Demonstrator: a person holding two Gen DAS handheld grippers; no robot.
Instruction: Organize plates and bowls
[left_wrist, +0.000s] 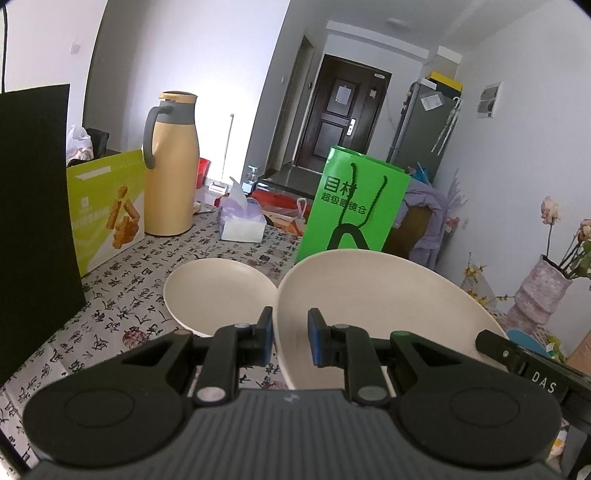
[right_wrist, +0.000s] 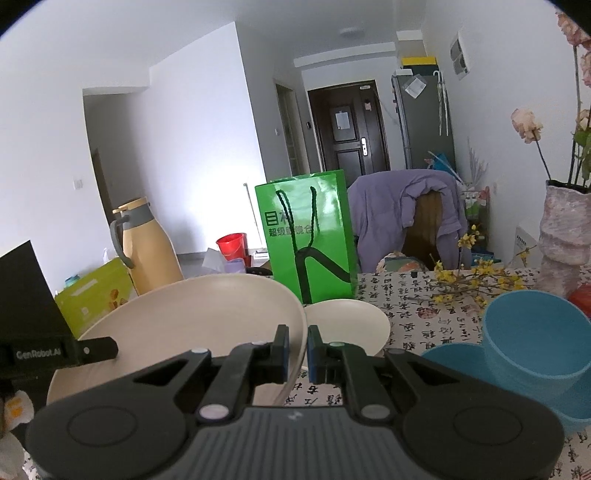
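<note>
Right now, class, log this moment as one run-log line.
left hand-held gripper: shut on large cream plate | right hand-held gripper: shut on same plate | plate: lifted, tilted | second cream plate: on table

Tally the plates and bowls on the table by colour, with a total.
Cream plates: 2, the held plate gripped by the left gripper and right gripper, and the resting plate.
Blue bowls: 2, the upright bowl and the lower bowl.
Total: 4

Thermos (left_wrist: 170, 166) — green bag (left_wrist: 354, 206) (upright) — vase (right_wrist: 563, 236).
</note>
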